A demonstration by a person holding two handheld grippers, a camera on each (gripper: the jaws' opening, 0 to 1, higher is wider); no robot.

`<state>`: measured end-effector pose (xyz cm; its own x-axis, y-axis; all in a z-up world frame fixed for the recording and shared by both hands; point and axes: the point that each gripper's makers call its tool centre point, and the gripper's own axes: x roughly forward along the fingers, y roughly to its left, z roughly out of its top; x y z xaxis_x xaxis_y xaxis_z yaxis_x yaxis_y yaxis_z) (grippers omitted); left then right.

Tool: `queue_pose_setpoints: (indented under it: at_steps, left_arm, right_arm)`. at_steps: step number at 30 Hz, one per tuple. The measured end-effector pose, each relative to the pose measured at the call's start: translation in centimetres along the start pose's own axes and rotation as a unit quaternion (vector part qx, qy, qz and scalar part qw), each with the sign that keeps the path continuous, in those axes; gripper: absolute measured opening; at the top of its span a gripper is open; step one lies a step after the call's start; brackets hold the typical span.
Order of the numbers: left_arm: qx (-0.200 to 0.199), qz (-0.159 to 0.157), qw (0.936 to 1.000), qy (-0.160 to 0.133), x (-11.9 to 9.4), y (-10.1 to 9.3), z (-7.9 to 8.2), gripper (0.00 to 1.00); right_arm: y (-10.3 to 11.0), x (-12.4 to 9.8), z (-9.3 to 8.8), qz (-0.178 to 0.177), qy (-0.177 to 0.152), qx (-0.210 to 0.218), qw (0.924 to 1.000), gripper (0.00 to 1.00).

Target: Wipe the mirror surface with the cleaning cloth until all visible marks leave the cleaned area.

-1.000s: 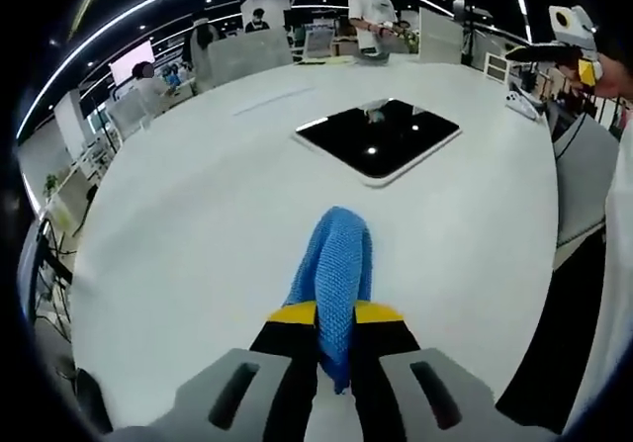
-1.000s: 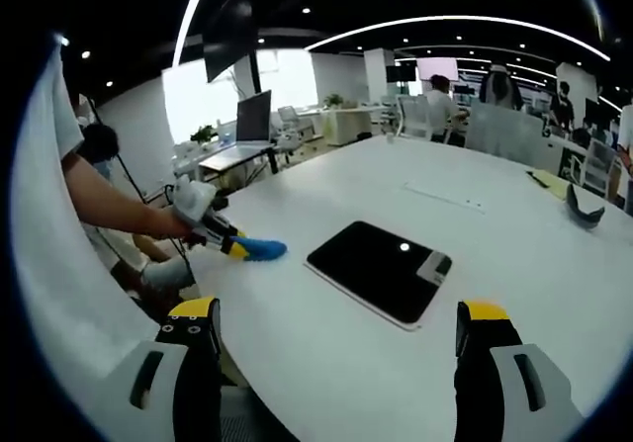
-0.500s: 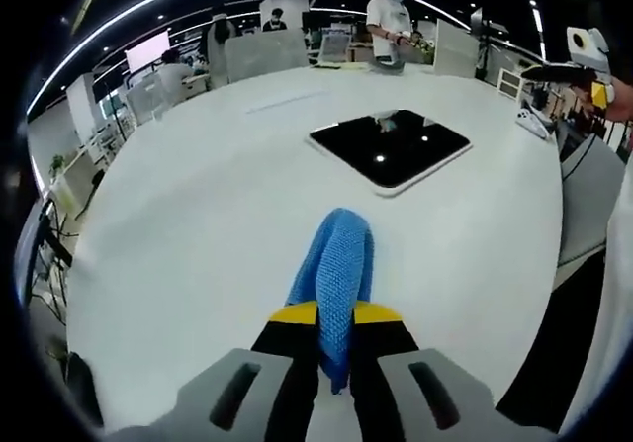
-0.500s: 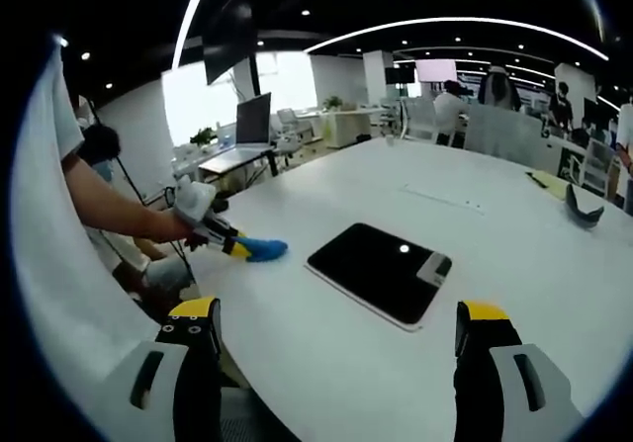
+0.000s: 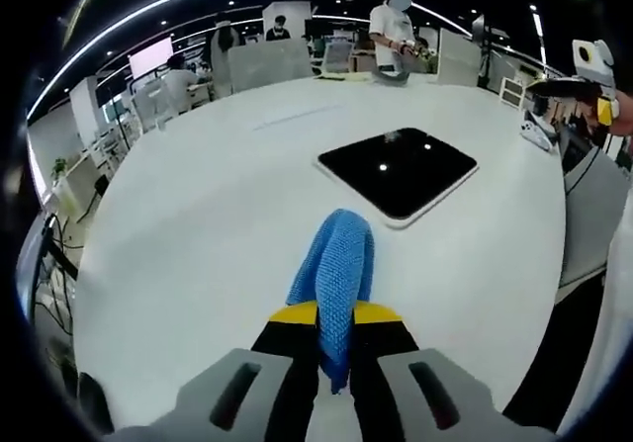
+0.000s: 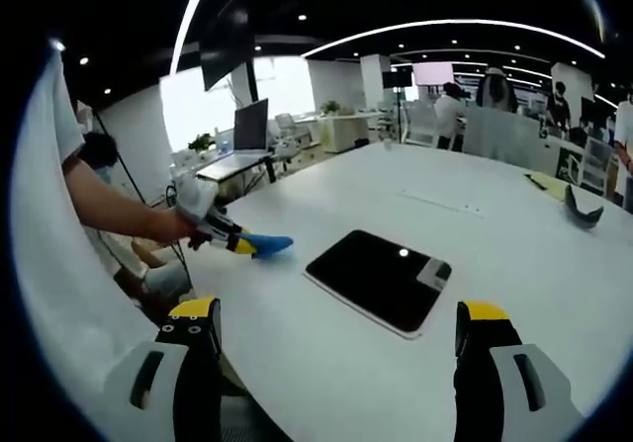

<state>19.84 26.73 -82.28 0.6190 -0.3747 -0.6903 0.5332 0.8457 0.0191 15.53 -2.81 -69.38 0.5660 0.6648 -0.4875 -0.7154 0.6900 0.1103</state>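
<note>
Left gripper clamps the blue cloth short of the mirror; right gripper hangs wide open.

In the left gripper view, the left gripper (image 5: 335,338) has its yellow-tipped jaws clenched on a folded blue knitted cleaning cloth (image 5: 336,279), which juts forward above the round white table (image 5: 198,224). Farther on, slightly right, the dark rectangular mirror with a white frame (image 5: 398,172) lies flat on the table, well apart from the cloth. In the right gripper view, the right gripper (image 6: 336,348) has its jaws spread wide with nothing between them, above the near table edge; the mirror lies beyond it, and the cloth-holding gripper sits to the mirror's left.
</note>
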Motion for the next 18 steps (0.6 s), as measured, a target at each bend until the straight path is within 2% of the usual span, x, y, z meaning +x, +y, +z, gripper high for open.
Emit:
queue_pose_setpoints:
  at_steps: [11, 18]
  left_arm:
    - [0.01, -0.007, 0.9999, -0.003, 1.5, 0.2, 2.4, 0.07]
    - [0.015, -0.007, 0.9998, -0.011, 2.8, 0.7, 4.4, 0.07]
  right_arm:
    - [-0.6, 0.2, 0.2, -0.007, -0.001, 0.01, 0.9999, 0.98]
    - [-0.8, 0.6, 0.2, -0.009, -0.002, 0.01, 0.9999, 0.98]
